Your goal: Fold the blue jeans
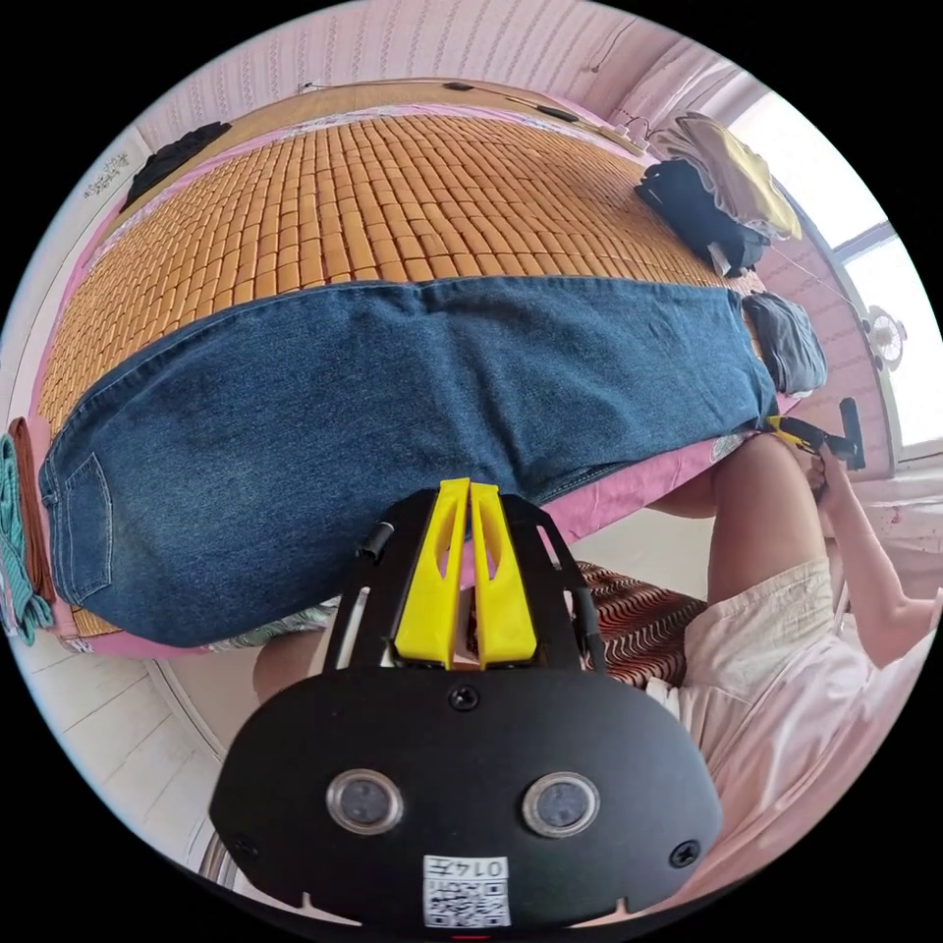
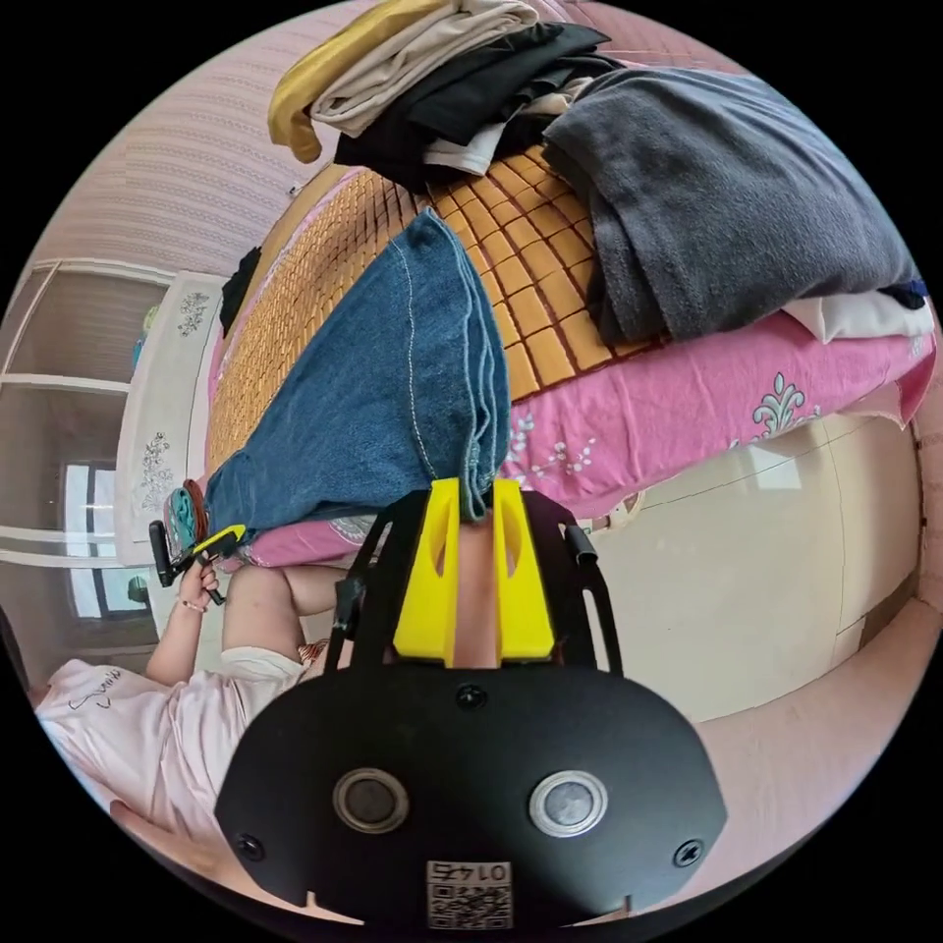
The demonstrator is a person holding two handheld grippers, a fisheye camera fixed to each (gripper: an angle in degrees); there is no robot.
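Across the near edge of the bamboo mat [image 1: 334, 196] on the bed, one pair of blue jeans [image 1: 393, 393] is lying stretched flat, its waist and pocket at the left end and its leg hems at the right end, overhanging the pink sheet [image 2: 688, 393]. One left gripper [image 1: 470, 491] is hovering just over the jeans' near edge with its two yellow jaws almost together, gripping nothing, while one right gripper [image 2: 471, 491] is sitting with its two jaws apart on either side of the hanging hems, and whether they are pressing the cloth I cannot tell. Beyond the hems, one folded grey garment [image 2: 727, 187] and one pile of mixed clothes [image 2: 442, 69] are resting on the mat's right end, and one dark garment [image 1: 177, 157] is lying at its far left corner.
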